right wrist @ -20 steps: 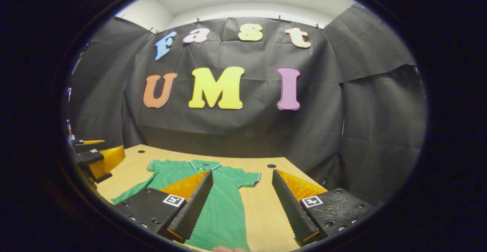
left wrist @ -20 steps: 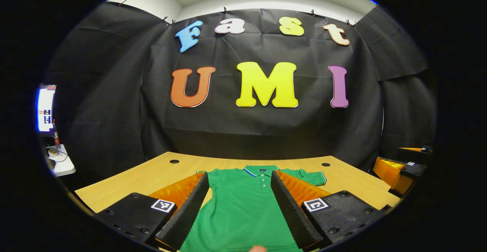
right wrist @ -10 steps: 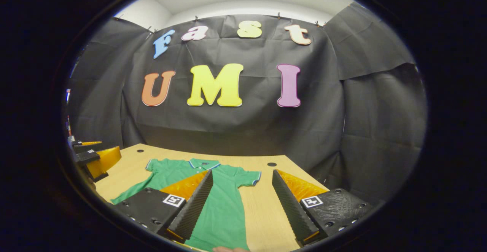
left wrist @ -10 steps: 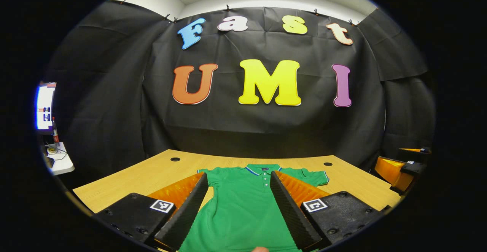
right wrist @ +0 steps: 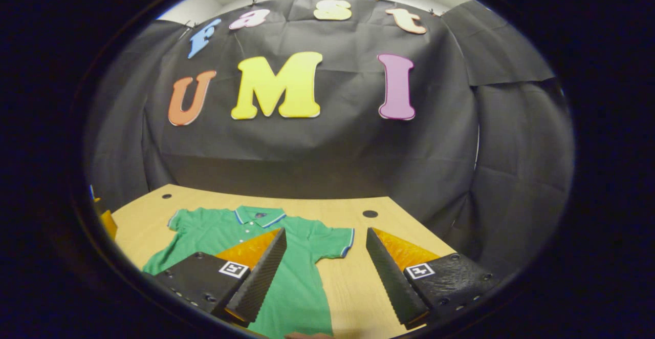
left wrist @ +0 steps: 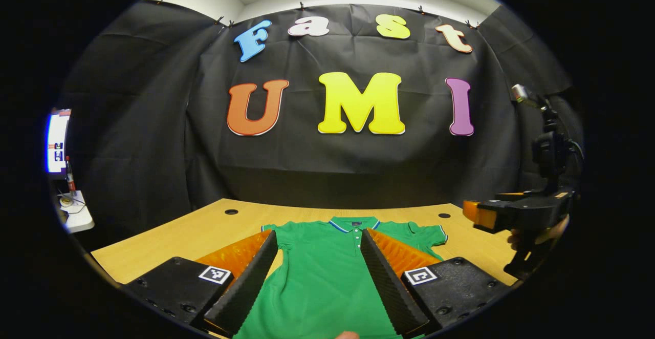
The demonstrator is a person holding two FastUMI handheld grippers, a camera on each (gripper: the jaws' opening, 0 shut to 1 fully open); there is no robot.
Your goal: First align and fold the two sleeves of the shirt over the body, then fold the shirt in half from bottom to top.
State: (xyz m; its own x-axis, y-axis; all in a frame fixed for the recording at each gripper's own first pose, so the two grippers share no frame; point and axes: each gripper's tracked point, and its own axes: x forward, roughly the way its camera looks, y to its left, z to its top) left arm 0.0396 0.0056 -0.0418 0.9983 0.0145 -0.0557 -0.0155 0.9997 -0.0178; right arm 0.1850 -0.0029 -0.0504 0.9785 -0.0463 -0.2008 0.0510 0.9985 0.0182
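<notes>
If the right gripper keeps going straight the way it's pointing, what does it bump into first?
Probably the table, just beside the shirt's sleeve. The open right gripper holds nothing; depth is hard to judge.

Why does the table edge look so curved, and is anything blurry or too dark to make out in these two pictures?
Left gripper view: the fisheye lens bows the wooden table; the green polo shirt is sharp and evenly lit, while the other hand-held gripper sits dim at the right edge. Right gripper view: same bending, the shirt crisp, no glare, the booth's corners falling into shadow.
</notes>
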